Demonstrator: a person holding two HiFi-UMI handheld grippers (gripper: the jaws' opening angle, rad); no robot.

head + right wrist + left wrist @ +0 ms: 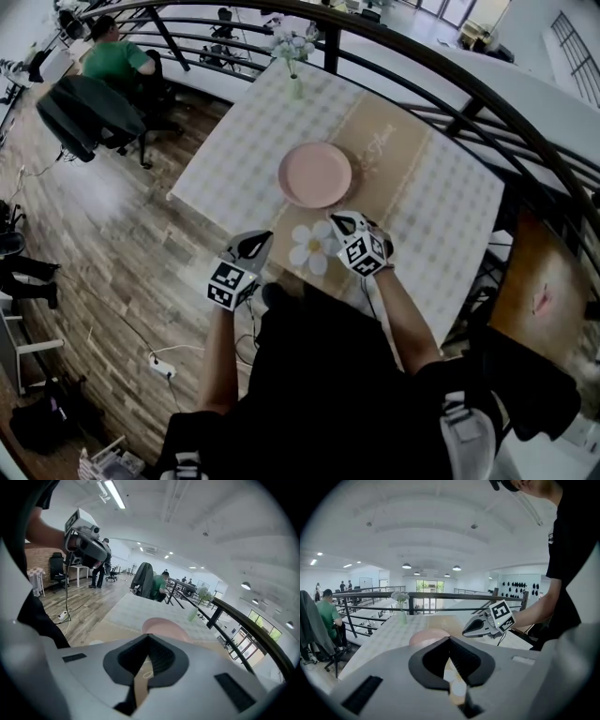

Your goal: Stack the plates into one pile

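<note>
A round pink plate (315, 174) lies on the tan runner in the middle of the table. A white flower-shaped plate (314, 246) with a yellow centre lies nearer me, close to the front edge. My left gripper (251, 245) hangs shut and empty just left of the flower plate, off the table's corner. My right gripper (350, 224) is shut and empty just right of it, above the runner. In the left gripper view the pink plate (427, 636) lies beyond the shut jaws (450, 639), and the right gripper (480, 626) shows at right. In the right gripper view the pink plate (164, 627) lies ahead.
A green vase of white flowers (293, 58) stands at the table's far edge. A dark metal railing (441, 70) curves behind the table. Wooden floor (112, 234) lies to the left, with a person in green (114, 58) seated at a desk and a white power strip (161, 367).
</note>
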